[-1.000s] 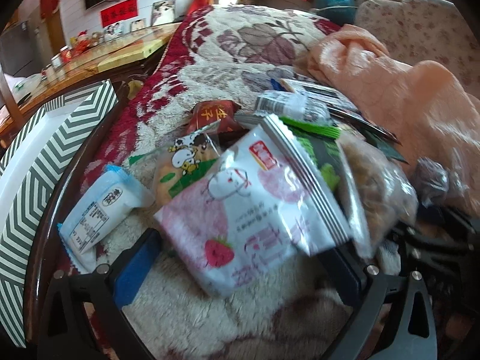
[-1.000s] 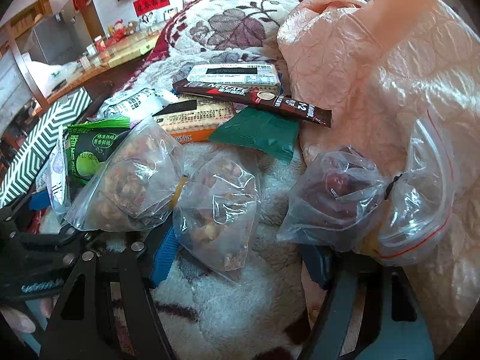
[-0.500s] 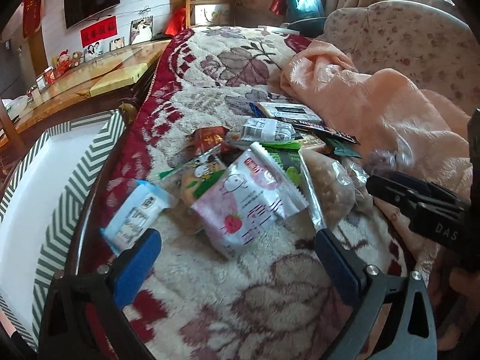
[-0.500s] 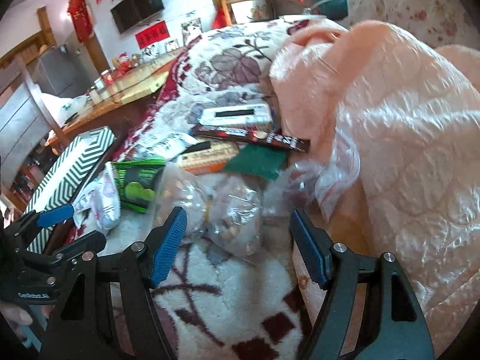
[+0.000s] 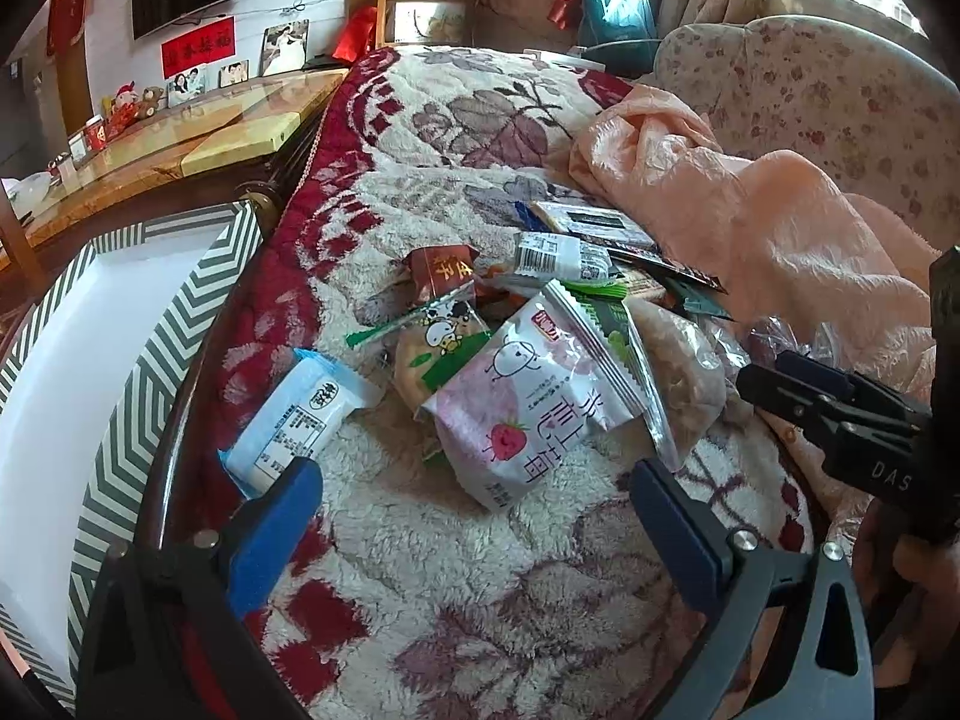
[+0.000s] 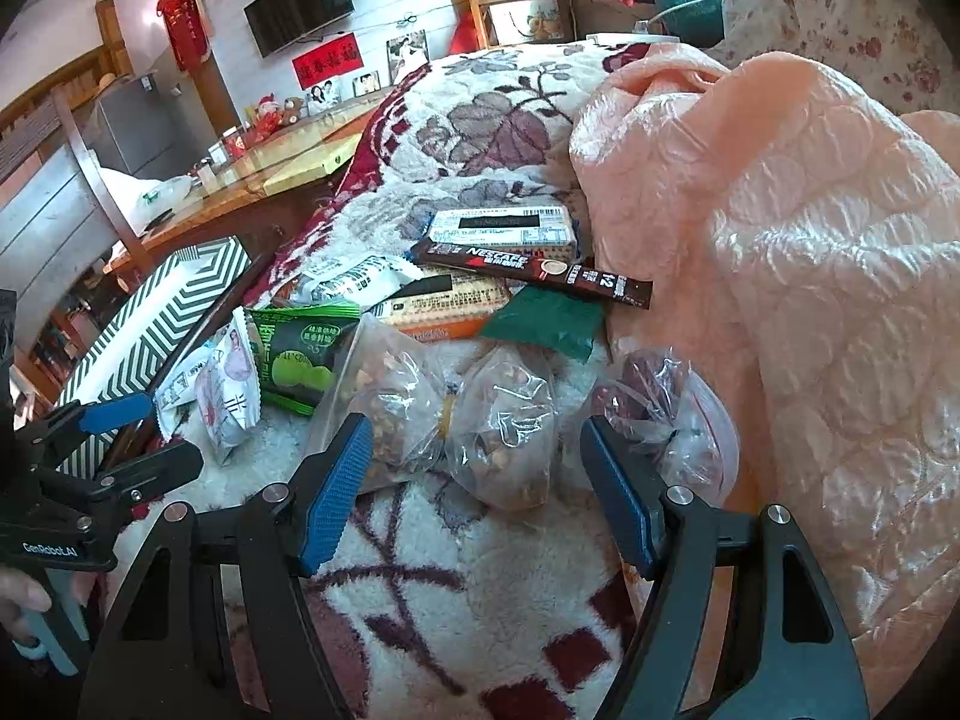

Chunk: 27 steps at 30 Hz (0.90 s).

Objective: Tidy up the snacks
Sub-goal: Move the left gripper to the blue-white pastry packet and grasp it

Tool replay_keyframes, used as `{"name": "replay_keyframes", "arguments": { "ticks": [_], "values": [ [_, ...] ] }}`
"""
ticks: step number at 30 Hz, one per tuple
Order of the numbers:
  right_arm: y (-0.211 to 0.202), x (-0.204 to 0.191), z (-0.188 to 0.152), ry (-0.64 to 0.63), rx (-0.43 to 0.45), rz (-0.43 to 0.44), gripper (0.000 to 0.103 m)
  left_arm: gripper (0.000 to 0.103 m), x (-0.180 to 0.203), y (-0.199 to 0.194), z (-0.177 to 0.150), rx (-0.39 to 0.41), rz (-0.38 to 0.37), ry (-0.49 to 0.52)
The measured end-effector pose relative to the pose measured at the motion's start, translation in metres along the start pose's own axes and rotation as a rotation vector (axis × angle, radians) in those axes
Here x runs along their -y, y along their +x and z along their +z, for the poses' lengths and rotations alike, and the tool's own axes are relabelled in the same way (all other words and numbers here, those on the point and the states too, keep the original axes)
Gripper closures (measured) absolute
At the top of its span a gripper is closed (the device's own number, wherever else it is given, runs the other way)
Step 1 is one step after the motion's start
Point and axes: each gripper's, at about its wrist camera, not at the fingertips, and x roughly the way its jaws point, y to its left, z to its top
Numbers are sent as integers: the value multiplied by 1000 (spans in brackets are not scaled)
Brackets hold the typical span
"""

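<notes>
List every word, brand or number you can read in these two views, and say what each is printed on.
"NESCAFE" and "12": dark coffee stick.
"GenRobot.AI": left gripper body.
"DAS", cut off: right gripper body.
Chinese print on the pink strawberry packet, blue packet and red wall sign: not legible to me.

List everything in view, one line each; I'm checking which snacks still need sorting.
Pink strawberry packet: 1, pink-white, front of the pile.
Blue packet: 1, light blue, left, near the blanket's edge.
Red packet: 1, red, behind the pile.
Green packet: 1, green, left of the bags.
Clear bags: 3, transparent, nearest the right gripper.
Coffee stick: 1, dark brown, far side.
Box: 1, green-white chevron, white inside, far left.
Quilt: 1, peach, right.
Blanket: 1, cream-red, underneath.
Left gripper: fingers blue, open.
Right gripper: fingers blue, open.
</notes>
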Motion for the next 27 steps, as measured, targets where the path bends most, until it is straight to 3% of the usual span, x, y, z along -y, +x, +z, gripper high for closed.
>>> {"name": "replay_keyframes", "arguments": {
  "ticks": [15,22,27],
  "values": [
    [5,-7,-1,-30,-22,15,31,0,-5,2,-1,-8,2,-1],
    [7,-9,-2,-37,-30,17,31,0,-16,-5,12,-33,-48,85],
    [8,-7,-1,-25,-37,18,31,0,-40,-4,19,-91,-88,90]
  ]
}}
